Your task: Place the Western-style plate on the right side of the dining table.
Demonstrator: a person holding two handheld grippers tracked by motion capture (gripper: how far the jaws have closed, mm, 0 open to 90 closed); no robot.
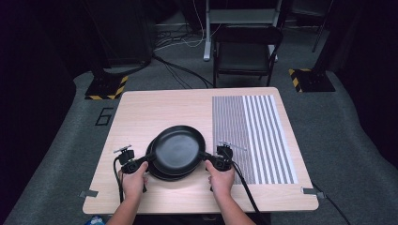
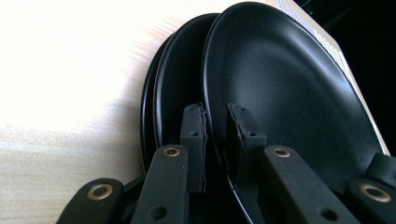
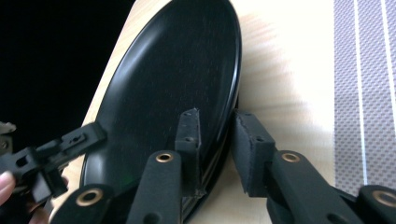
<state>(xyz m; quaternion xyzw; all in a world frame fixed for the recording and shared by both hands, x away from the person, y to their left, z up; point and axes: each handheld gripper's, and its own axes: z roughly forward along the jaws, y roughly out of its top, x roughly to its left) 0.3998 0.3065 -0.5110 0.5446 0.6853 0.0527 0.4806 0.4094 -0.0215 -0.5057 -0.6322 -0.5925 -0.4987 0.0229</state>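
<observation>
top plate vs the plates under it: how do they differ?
The top plate is gripped at opposite rims by the left gripper and right gripper; the lower plates are not gripped. The top plate sits offset toward the far side, the lower plates nearer the person. All are round, black, matte.

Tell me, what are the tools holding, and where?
Both hold the top black plate by its rim: left tool on its left edge, right tool on its right.
</observation>
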